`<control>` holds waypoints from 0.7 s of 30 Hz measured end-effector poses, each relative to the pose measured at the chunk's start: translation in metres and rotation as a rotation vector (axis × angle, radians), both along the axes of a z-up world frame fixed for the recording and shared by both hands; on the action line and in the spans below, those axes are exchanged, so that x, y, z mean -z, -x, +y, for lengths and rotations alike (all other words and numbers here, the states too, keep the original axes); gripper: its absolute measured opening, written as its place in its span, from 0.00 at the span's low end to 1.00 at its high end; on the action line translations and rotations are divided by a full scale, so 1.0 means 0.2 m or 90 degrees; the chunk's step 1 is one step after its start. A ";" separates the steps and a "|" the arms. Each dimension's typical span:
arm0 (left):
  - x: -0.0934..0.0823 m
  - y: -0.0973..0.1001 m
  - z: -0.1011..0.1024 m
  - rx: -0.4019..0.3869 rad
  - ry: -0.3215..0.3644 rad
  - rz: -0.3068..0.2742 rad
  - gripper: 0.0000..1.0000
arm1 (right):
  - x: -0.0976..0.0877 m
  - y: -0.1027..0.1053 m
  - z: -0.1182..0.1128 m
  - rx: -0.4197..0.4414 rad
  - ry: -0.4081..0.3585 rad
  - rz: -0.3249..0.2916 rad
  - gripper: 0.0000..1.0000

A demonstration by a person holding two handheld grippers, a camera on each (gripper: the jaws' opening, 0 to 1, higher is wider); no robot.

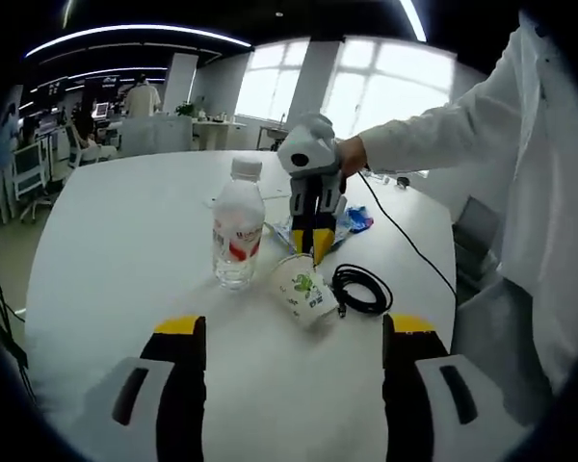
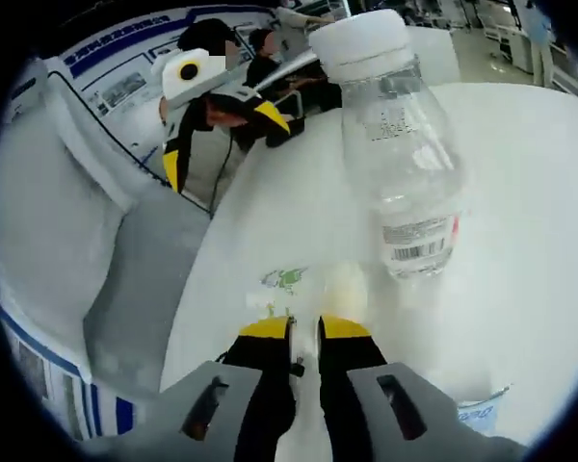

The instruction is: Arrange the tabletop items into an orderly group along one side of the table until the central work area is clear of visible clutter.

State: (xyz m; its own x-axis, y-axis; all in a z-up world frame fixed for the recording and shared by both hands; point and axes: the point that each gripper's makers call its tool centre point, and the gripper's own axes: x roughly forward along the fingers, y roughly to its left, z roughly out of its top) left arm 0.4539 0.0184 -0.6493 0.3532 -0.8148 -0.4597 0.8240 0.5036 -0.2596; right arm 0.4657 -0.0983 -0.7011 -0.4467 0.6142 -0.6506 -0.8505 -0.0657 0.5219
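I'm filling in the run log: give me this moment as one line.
right gripper: shut on paper cup rim | left gripper: open, apart | water bottle: upright beside cup | black cable: coiled, untouched

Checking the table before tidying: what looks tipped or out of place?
The paper cup is tilted beside the upright water bottle, its rim pinched by the right gripper.

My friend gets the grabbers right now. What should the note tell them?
Left gripper: open, hovering over the white table, holding nothing.
Right gripper: shut on the rim of the paper cup, which is tipped on its side.
Water bottle stands upright beside the cup; black cable is coiled on the cup's other side; blue wrapper lies behind.
Done: nothing grouped yet.
Left: move cup, bottle, cable and wrapper to one side.
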 end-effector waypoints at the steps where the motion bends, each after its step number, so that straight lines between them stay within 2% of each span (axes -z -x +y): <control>1: 0.00 0.00 0.00 0.002 0.000 0.000 0.75 | -0.02 0.03 0.00 -0.003 0.000 0.013 0.02; 3: -0.01 0.00 -0.01 0.002 0.004 -0.001 0.75 | -0.05 0.09 0.00 -0.018 -0.009 0.041 0.00; 4: -0.02 0.00 -0.02 0.003 0.008 -0.002 0.75 | -0.05 0.10 -0.01 -0.015 -0.002 0.039 0.00; 5: -0.02 0.01 -0.02 0.004 0.008 -0.003 0.75 | -0.04 0.08 0.01 -0.020 -0.014 0.015 0.00; 6: -0.02 0.01 -0.02 0.006 0.006 -0.003 0.75 | -0.06 0.13 -0.01 -0.026 -0.006 0.036 0.00; 9: -0.02 0.02 -0.03 0.012 0.006 -0.005 0.76 | -0.08 0.17 -0.01 -0.018 -0.015 0.031 0.00; 11: -0.03 0.02 -0.03 0.010 0.008 -0.007 0.76 | -0.10 0.16 0.00 0.000 -0.031 -0.006 0.00; 19: -0.04 0.03 -0.03 0.014 0.015 -0.013 0.74 | -0.24 0.14 -0.06 0.108 -0.036 -0.066 0.00; 21: -0.05 0.04 -0.03 0.013 0.021 -0.014 0.73 | -0.27 0.11 -0.09 0.128 -0.028 -0.094 0.00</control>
